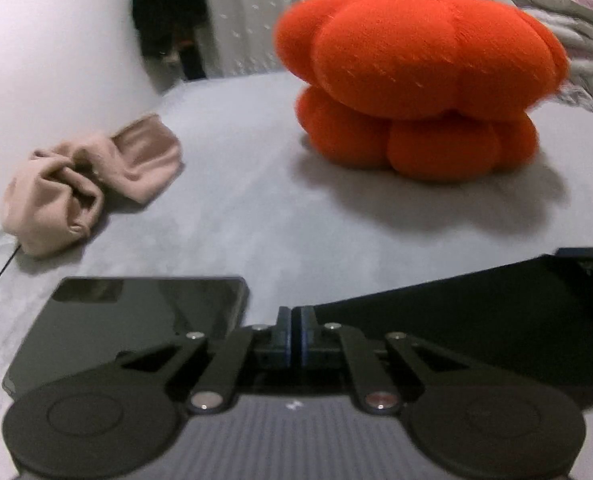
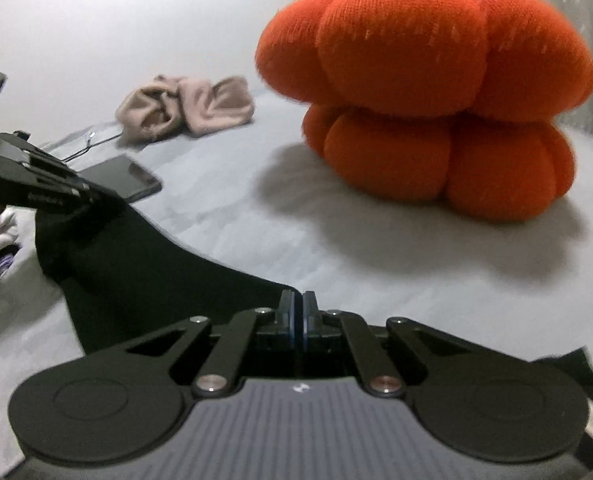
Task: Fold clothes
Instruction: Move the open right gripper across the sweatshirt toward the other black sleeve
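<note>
1. the black garment [image 2: 144,264] lies flat on the grey bed sheet [image 2: 256,216], in front of the orange pumpkin plush [image 2: 428,92] and well apart from it. its edge runs across the sheet between the two grippers.
2. the right gripper [image 2: 297,312] has its jaws pressed together on the garment's edge, at the end nearer the pumpkin plush; black cloth shows on both sides of the fingers.
3. the left gripper [image 1: 296,322] is also closed tight, its tips at the garment's other end, where the black cloth [image 1: 476,312] stretches away to the right. whether cloth sits between the pads cannot be told for sure from the left wrist view; in the right wrist view the gripper [image 2: 76,196] sits right on the lifted corner of the cloth.
4. a dark phone [image 1: 136,320] lies flat on the sheet, left of the pumpkin plush and just beside the left gripper.
5. a crumpled pink cloth [image 1: 84,184] lies further left of the pumpkin plush, beyond the phone, apart from it.
6. a thin black cable [image 1: 0,276] trails near the pink cloth.
7. rumpled bedding [image 1: 576,40] sits behind the pumpkin plush to its right.
</note>
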Demonstrator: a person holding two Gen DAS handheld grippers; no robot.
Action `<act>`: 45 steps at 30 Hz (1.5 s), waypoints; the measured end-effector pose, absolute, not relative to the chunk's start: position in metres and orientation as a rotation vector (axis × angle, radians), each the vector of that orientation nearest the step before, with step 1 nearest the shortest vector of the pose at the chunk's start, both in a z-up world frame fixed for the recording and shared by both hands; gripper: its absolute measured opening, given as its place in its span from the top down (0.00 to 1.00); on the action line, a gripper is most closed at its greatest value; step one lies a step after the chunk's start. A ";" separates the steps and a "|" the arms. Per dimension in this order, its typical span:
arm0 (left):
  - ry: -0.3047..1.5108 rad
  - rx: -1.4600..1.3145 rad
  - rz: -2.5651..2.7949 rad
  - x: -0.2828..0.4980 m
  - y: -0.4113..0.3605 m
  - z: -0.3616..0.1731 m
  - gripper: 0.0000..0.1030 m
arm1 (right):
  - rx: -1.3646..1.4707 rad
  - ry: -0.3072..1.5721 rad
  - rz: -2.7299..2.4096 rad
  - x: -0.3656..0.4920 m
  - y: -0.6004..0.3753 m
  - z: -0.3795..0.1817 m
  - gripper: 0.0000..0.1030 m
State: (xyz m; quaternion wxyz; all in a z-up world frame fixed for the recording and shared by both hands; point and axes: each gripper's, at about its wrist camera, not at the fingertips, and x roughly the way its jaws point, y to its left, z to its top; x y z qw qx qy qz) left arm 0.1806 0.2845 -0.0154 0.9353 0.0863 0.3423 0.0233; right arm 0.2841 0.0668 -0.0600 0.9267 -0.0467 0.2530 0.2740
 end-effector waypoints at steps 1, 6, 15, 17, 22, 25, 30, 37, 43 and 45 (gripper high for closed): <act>0.719 0.183 0.055 0.185 0.284 -0.020 0.95 | -0.091 0.507 0.554 0.284 0.066 -0.059 0.97; 0.757 0.212 0.123 0.197 0.280 -0.038 0.70 | -0.095 0.531 0.534 0.289 0.067 -0.063 0.95; 0.624 0.049 0.351 0.175 0.306 0.015 0.51 | 0.002 0.527 0.500 0.289 0.049 -0.052 0.53; 0.608 -0.024 0.346 0.167 0.302 0.026 0.44 | 0.018 0.512 0.507 0.286 0.048 -0.048 0.53; 0.588 -0.190 0.308 0.149 0.273 0.043 0.38 | -0.009 0.502 0.493 0.281 0.047 -0.037 0.53; 0.593 -0.204 0.246 0.149 0.245 0.054 0.38 | -0.025 0.513 0.435 0.272 0.038 -0.026 0.52; 0.568 -0.179 0.126 0.142 0.191 0.072 0.24 | -0.002 0.535 0.389 0.243 0.000 -0.005 0.42; 0.613 -0.186 -0.058 0.104 0.127 0.056 0.22 | -0.069 0.566 0.194 0.194 -0.067 0.019 0.38; 0.689 -0.230 -0.170 0.070 0.094 0.015 0.20 | -0.067 0.589 0.000 0.146 -0.130 0.026 0.33; 0.694 -0.238 -0.199 0.061 0.083 -0.002 0.20 | -0.036 0.606 -0.059 0.132 -0.152 0.022 0.33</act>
